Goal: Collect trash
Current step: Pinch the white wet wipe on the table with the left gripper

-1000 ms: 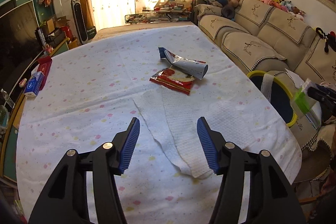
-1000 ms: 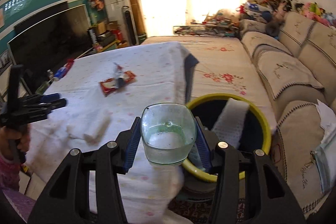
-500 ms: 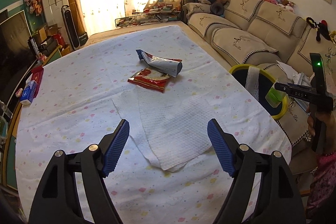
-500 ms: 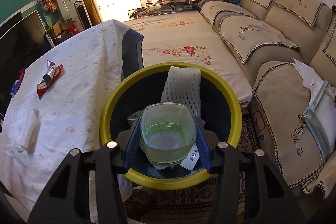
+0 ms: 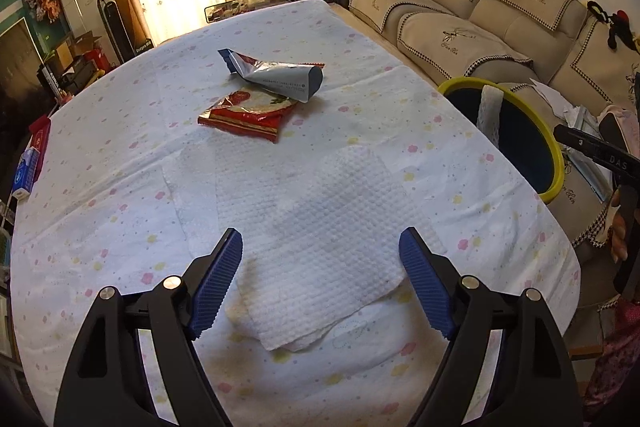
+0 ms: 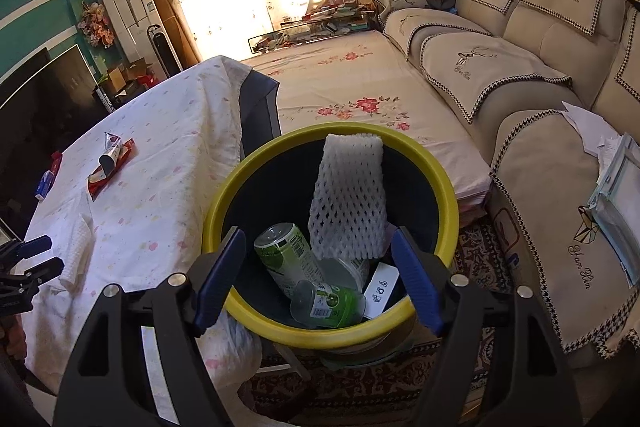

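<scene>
Table (image 5: pixel 100 211): fills the left and centre of the left wrist view, covered by a flowered cloth.
Left gripper (image 5: pixel 320 287): bottom centre of that view, jaws opening, nothing between the pads; the paper towel (image 5: pixel 312 227) lies flat just beyond and below them, probably the next pickup.
Red wrapper (image 5: pixel 248 115): upper centre, with the silver pouch (image 5: pixel 280 79) lying across its far edge (both not yet collected).
Bin (image 6: pixel 236 183): centre of the right wrist view, beside the table edge, so the carry is short.
Right gripper (image 6: pixel 316 279): bottom centre, above the bin mouth, jaws opening and empty.
Clear cup (image 6: pixel 328 303): on its side inside, beside a green can (image 6: pixel 288 259) and white foam netting (image 6: pixel 348 199).
</scene>
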### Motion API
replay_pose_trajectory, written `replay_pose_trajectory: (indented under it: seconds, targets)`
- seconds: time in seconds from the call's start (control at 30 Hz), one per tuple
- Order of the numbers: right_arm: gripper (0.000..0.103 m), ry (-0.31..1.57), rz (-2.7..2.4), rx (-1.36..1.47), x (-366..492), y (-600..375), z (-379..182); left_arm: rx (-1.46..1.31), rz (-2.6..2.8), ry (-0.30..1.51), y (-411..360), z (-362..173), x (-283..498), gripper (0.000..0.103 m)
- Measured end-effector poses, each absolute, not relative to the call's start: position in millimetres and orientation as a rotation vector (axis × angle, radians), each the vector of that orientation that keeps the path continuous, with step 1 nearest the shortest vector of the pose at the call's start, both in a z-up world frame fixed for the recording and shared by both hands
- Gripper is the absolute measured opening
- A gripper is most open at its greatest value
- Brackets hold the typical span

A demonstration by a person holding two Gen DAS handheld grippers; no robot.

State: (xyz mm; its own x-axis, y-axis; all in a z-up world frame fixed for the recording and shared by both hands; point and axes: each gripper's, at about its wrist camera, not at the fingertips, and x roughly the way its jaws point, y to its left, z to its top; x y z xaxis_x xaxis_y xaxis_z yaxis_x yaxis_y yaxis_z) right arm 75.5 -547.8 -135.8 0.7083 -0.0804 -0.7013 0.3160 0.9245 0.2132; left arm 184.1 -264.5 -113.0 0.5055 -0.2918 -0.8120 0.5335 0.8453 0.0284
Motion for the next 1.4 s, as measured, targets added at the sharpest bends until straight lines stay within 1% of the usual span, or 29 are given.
replay_pose_trajectory:
  seconds: [0.2,0.27,0.3,0.33,0.37,0.4,0.43,0.47,0.53,0.6,0.63,0.8,0.93,1.13,1.4]
  targets:
    - [0.072,0.765,-0.203,0.343,74,-543,-142,0.283,-0.486,0.960,-266,-128,197,0.079]
    - [0.072,0.770,-0.196,0.348,74,-542,-144,0.269,-0.487,0.963,-263,-129,199,0.075]
    - [0.072,0.771,-0.191,0.350,74,-541,-145,0.271,-0.486,0.960,-263,-128,200,0.069]
    - [0.072,0.772,-0.187,0.351,74,-540,-146,0.270,-0.485,0.958,-262,-127,200,0.058]
    - [0.072,0.772,-0.183,0.353,74,-539,-147,0.274,-0.475,0.954,-261,-127,200,0.052]
    - [0.072,0.772,-0.178,0.356,73,-538,-147,0.277,-0.469,0.947,-260,-126,201,0.043]
    - [0.072,0.772,-0.174,0.357,73,-537,-147,0.273,-0.475,0.945,-259,-126,201,0.037]
    - [0.072,0.771,-0.170,0.357,73,-535,-147,0.271,-0.475,0.943,-258,-126,202,0.034]
    - [0.072,0.769,-0.162,0.357,72,-533,-147,0.262,-0.477,0.941,-254,-125,203,0.017]
    - [0.072,0.764,-0.157,0.358,71,-531,-145,0.244,-0.485,0.945,-251,-124,204,0.009]
    - [0.072,0.761,-0.155,0.359,70,-531,-144,0.238,-0.484,0.945,-248,-124,205,0.007]
    - [0.072,0.751,-0.154,0.368,66,-530,-141,0.232,-0.451,0.909,-234,-113,198,0.006]
    - [0.072,0.750,-0.152,0.365,65,-529,-139,0.222,-0.432,0.860,-217,-95,184,0.006]
    - [0.072,0.753,-0.138,0.361,65,-522,-138,0.179,-0.427,0.784,-186,-58,157,0.006]
    - [0.072,0.737,-0.119,0.359,60,-512,-131,0.119,-0.417,0.640,-151,7,123,0.006]
